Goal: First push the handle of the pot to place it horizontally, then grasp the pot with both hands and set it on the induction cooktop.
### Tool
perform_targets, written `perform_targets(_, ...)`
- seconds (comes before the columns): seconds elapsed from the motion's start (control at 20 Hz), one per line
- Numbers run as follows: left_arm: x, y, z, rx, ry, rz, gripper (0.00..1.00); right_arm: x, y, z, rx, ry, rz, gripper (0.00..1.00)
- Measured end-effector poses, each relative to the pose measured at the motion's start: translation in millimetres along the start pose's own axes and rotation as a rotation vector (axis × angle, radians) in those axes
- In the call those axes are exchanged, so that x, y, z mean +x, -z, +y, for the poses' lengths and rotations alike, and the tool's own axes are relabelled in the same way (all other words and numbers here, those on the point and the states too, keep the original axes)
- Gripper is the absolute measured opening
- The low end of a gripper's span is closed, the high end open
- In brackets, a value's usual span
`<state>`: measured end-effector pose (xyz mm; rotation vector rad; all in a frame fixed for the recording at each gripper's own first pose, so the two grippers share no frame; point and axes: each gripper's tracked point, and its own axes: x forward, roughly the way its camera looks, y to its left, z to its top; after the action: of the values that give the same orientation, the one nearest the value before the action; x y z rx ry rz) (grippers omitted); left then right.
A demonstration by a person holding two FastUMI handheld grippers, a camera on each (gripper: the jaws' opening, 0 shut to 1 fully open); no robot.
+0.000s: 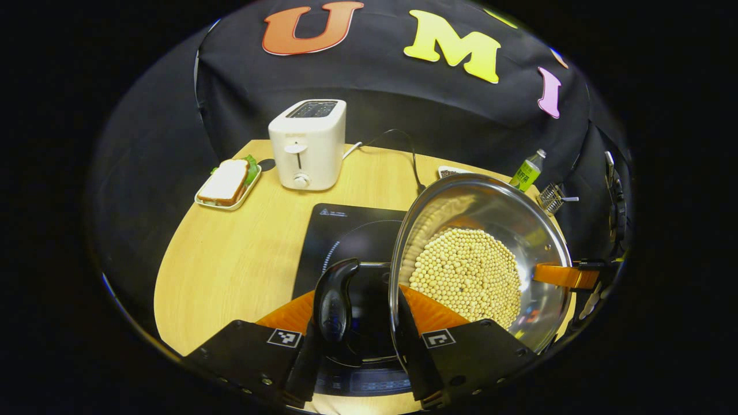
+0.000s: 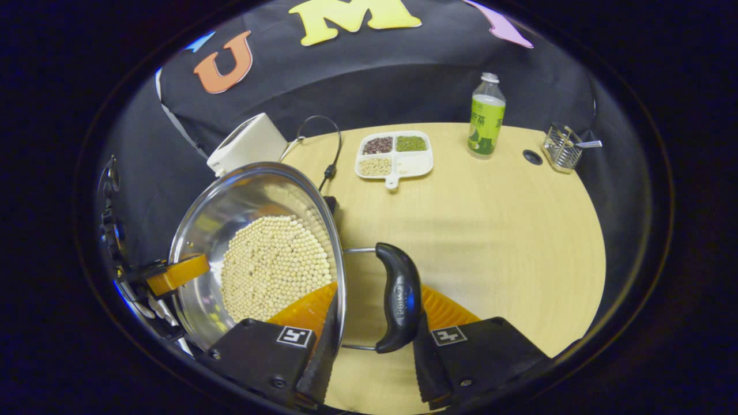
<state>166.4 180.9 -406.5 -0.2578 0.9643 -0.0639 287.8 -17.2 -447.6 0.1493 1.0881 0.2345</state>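
The steel pot (image 1: 507,230), its bottom covered with pale round beans (image 1: 468,275), is held over the wooden table (image 1: 230,259) between the two grippers, its left part above the black induction cooktop (image 1: 340,230), which lies near the table's front edge. In the left gripper view the left gripper (image 1: 357,323) spans the pot's left side: one finger lies inside the pot wall, the other outside the black side handle (image 1: 336,300), so the jaws are closed on handle and rim together. In the right gripper view the right gripper (image 2: 375,328) grips the same way, one finger inside the rim and one outside the other black handle (image 2: 399,302); embossed writing on that handle is too small to read. Small white square markers sit on both grippers' bodies. The cooktop carries a small white logo line, unreadable. Toward the table's far edge stand a white toaster (image 1: 308,144), a tray with a sandwich (image 1: 228,183), a divided dish of grains (image 2: 394,154), a green-labelled bottle (image 2: 486,115) and a wire basket (image 2: 562,148).
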Motion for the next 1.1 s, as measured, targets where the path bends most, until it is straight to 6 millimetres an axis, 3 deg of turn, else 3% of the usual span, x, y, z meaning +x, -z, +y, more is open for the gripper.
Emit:
perform_targets(0.4,20.1,-7.3,48.9,0.004,0.002,0.019,0.6,-3.4,-0.4,-0.4,0.022,0.014,0.031,0.58)
perform_targets(1.1,51.8,4.8,62.3,0.003,0.06,0.07,0.6,0.1,8.6,2.6,0.047,0.07,0.068,0.59)
